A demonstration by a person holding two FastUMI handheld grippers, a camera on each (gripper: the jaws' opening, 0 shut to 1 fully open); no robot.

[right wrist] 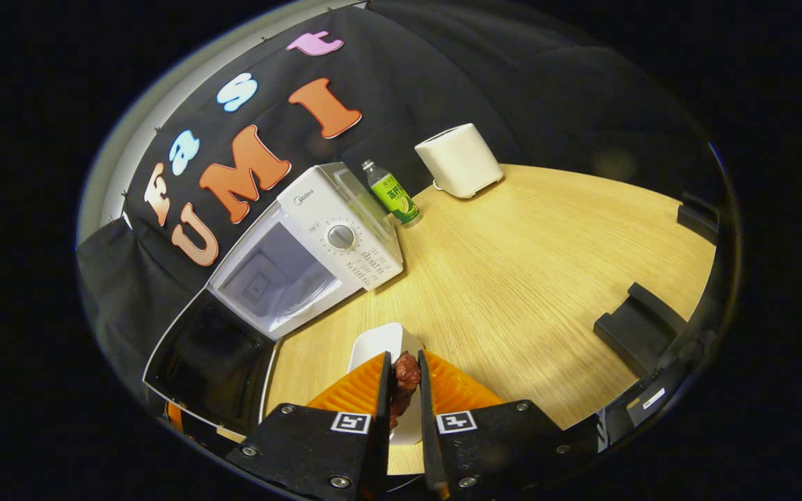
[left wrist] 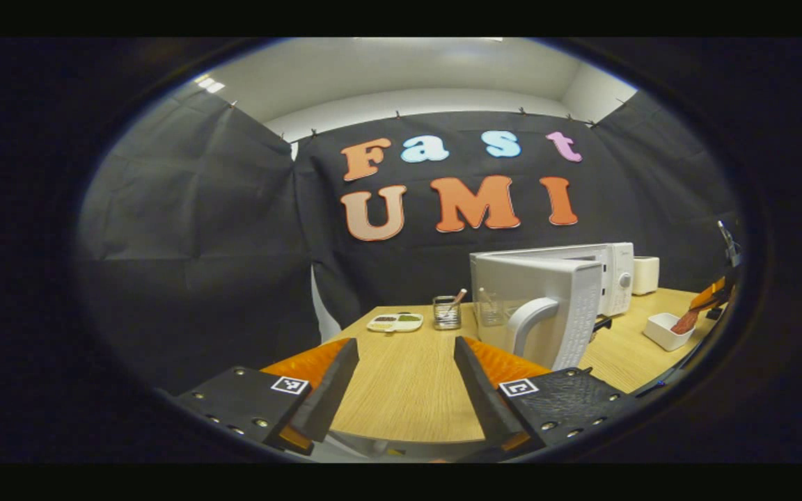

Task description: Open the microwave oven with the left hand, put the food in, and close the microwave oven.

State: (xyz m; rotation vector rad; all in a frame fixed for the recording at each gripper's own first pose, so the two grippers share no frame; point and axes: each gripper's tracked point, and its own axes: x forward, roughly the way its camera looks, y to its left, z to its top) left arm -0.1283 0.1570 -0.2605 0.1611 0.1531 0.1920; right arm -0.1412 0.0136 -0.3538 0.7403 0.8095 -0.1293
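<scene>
My right gripper pinches a reddish-brown piece of food above the white dish. The white microwave oven's open cavity lies ahead to its left. My left gripper hangs wide, empty, beside the swung-out door.

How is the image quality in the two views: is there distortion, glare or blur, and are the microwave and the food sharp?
Left gripper view: strong fisheye bending, even soft light, microwave oven with its door open fairly sharp, left gripper open. Right gripper view: tilted and curved, table evenly lit with mild sheen, food between the right gripper fingers slightly soft, white dish beneath it.
</scene>
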